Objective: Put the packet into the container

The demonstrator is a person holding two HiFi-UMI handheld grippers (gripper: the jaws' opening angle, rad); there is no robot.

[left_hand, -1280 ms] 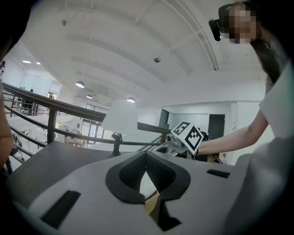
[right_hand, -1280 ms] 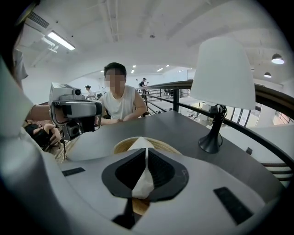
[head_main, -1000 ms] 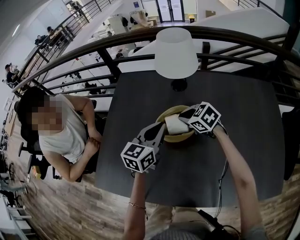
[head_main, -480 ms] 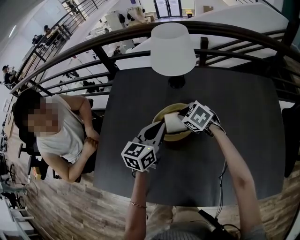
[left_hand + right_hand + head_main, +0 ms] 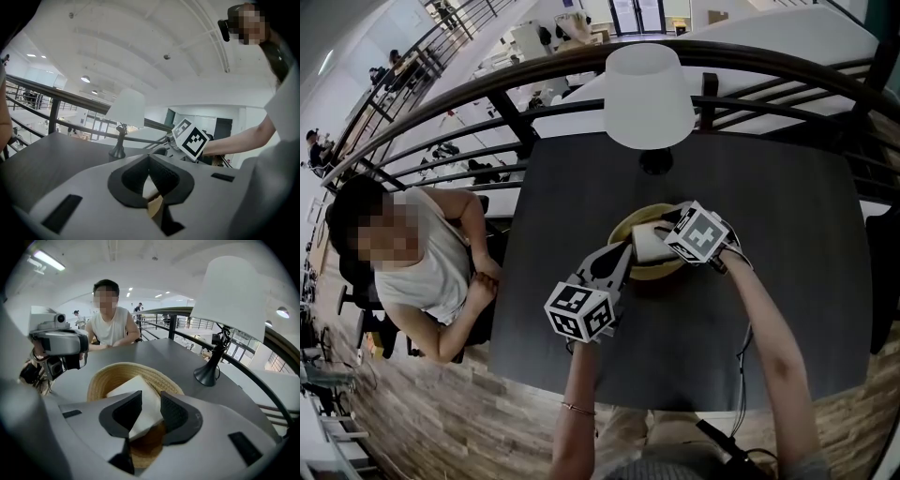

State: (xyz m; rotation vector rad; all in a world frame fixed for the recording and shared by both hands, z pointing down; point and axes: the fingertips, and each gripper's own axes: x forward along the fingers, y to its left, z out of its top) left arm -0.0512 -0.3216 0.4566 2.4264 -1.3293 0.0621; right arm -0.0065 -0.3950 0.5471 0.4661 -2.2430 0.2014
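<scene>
— Lying inside the container (image 5: 107, 377), is it, the packet (image 5: 136, 392)?
— Yes. The packet is flat, white and square. It rests slanted in the round woven straw bowl.
— And the right gripper (image 5: 151, 403)?
— Its dark jaws have just been opening and stand wide, the packet's corner between them.
— The left gripper (image 5: 150, 164)?
— Its ribbed jaws are closed on the straw rim. All is on a dark matte table (image 5: 769, 234), near a white lamp (image 5: 649, 94).

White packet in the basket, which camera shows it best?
The right gripper view: the white packet lies large in the woven straw basket, between the right gripper's jaws, which have just been opening. The head view shows it small and partly covered; the left gripper view, nothing clear.
</scene>
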